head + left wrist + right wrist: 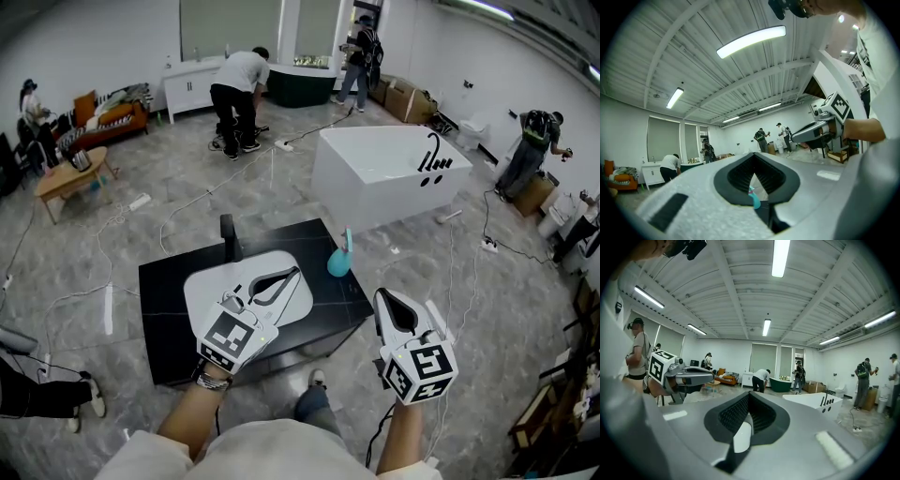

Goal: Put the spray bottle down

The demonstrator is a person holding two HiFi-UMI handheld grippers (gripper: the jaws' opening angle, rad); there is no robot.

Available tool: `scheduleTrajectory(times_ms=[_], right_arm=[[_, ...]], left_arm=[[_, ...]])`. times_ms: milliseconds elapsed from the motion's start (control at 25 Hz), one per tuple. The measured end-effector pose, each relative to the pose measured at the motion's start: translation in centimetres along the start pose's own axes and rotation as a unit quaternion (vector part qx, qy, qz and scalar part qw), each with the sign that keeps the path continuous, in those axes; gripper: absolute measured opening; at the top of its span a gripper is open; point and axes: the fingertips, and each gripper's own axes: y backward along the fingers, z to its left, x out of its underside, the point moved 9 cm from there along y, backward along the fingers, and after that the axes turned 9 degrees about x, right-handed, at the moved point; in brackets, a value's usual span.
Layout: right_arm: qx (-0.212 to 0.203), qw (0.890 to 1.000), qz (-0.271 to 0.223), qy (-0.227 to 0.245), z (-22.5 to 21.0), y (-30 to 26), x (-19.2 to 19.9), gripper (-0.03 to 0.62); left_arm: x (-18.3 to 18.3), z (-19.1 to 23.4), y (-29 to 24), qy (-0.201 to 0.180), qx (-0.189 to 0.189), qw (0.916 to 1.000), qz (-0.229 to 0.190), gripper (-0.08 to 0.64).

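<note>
Teal spray bottle [339,260] stands at the black counter's [169,309] far right edge, beside a white basin [202,286]. Nearer, left gripper [296,273] and right gripper [384,298] are both closed, empty. White bathtub [375,169] beyond.

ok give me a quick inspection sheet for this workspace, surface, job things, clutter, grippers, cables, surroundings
surface: black counter carrying a white basin and a black faucet
job's things: teal spray bottle standing on the counter near its right edge, in neither gripper
clutter: nothing seen
grippers: left gripper and right gripper both shut, nothing held
cables: white cables trail across the floor
surroundings: white bathtub beyond the counter; wooden table far left; several people at work
</note>
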Motion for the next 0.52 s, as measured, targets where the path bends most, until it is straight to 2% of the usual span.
scheduleTrajectory(times_ms=[520], right_arm=[[0.002, 1.000, -0.002, 0.009, -0.6, 0.9, 1.1, 0.006]], left_arm=[[0.4, -1.4, -1.0, 0.002, 0.008, 1.0000, -0.004, 0.002]])
